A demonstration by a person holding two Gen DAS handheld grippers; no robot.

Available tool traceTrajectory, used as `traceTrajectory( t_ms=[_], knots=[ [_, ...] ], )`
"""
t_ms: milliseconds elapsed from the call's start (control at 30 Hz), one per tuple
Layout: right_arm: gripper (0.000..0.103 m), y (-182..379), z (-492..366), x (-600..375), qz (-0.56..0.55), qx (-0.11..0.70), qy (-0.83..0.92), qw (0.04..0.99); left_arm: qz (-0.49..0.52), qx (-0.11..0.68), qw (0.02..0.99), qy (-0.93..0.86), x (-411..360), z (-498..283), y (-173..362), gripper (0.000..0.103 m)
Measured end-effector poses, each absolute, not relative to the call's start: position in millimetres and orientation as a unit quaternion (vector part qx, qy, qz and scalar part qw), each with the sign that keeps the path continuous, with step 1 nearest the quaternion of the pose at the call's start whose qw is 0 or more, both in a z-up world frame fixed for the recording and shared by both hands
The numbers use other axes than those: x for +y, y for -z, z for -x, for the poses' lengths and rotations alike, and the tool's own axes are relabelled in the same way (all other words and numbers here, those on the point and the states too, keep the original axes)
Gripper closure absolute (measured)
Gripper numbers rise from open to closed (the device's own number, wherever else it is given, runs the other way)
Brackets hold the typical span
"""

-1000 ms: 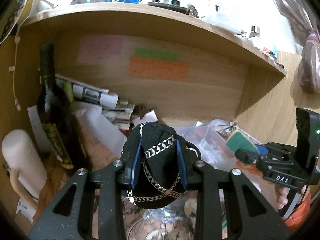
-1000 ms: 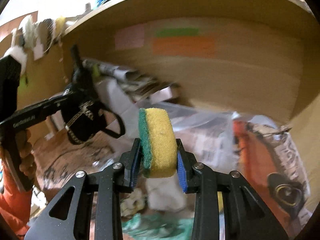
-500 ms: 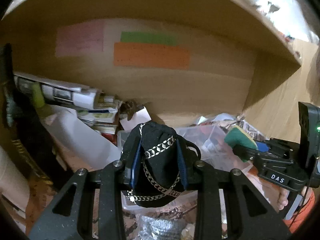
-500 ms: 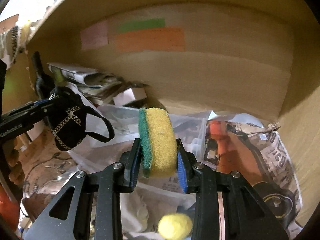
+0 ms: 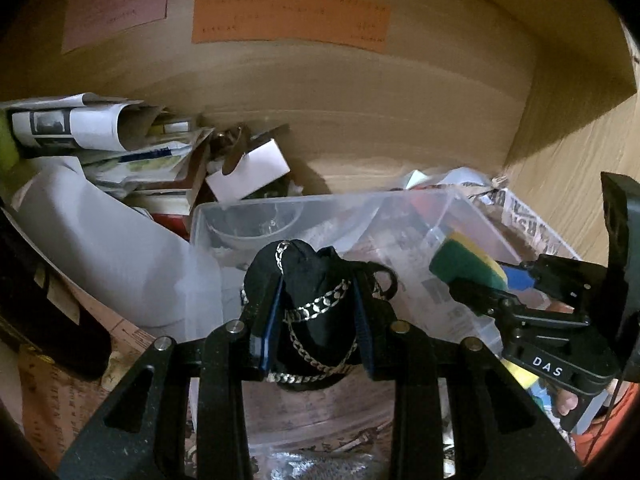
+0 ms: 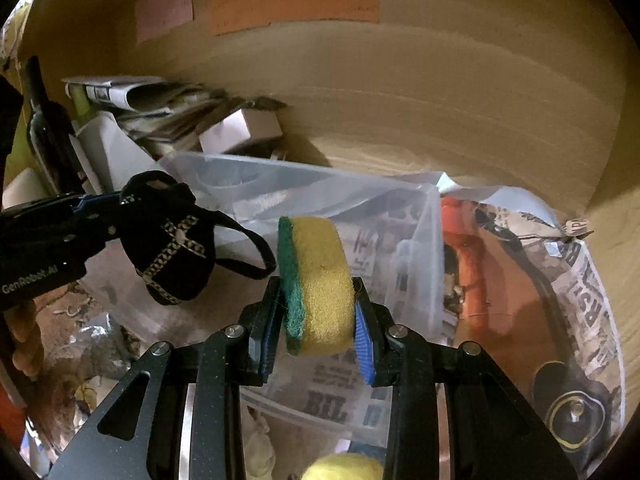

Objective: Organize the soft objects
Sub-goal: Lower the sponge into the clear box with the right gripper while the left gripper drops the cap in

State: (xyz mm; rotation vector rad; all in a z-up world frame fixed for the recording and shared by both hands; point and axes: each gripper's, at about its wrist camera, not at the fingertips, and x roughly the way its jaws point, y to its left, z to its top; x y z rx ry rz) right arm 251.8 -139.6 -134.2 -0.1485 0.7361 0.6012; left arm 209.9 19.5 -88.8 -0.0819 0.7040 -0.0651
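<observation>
My left gripper (image 5: 316,320) is shut on a black fabric pouch (image 5: 312,280) with silver chain trim, held over the near rim of a clear plastic bin (image 5: 280,204). The pouch also shows in the right wrist view (image 6: 168,240) with its loop strap hanging. My right gripper (image 6: 318,324) is shut on a yellow and green sponge (image 6: 316,280), held over the same bin (image 6: 304,176). The sponge shows in the left wrist view (image 5: 464,264) at the right, in the right gripper.
The bin sits in a wooden shelf recess with coloured paper notes (image 5: 288,16) on the back wall. Rolled papers and booklets (image 5: 100,132) pile at the left, with a dark bottle (image 6: 44,128). Newspaper and an orange item (image 6: 468,264) lie right. A yellow ball (image 6: 344,468) lies below.
Both grippers have moved forward into the shelf recess, closer to the clear bin. Each still holds its object.
</observation>
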Motion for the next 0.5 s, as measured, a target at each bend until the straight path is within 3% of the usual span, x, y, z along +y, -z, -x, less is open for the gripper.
traceTrajectory(
  t_ms=[133,200,267,333,500],
  knots=[
    [0.072,134.9,-249.2,-134.7,0.089,0.352,-0.288,0.886,0.033,0.347,0.937,0.036,15.3,-208.7,90.2,0.056],
    [0.067,133.4,-248.0,-134.9,0.092,0.350,-0.288,0.887,0.030,0.342,0.938,0.036,13.4,-206.0,88.3,0.049],
    [0.046,131.5,-246.4,-136.2,0.089,0.346,-0.287,0.889,0.027,0.338,0.940,0.037,11.0,-204.0,86.0,0.038],
    [0.037,128.4,-243.8,-137.5,0.089,0.338,-0.285,0.892,0.025,0.333,0.942,0.039,9.7,-198.8,82.0,0.030],
    [0.035,115.9,-236.9,-142.8,0.080,0.325,-0.290,0.897,0.023,0.317,0.947,0.041,7.1,-185.0,70.0,0.017]
  ],
)
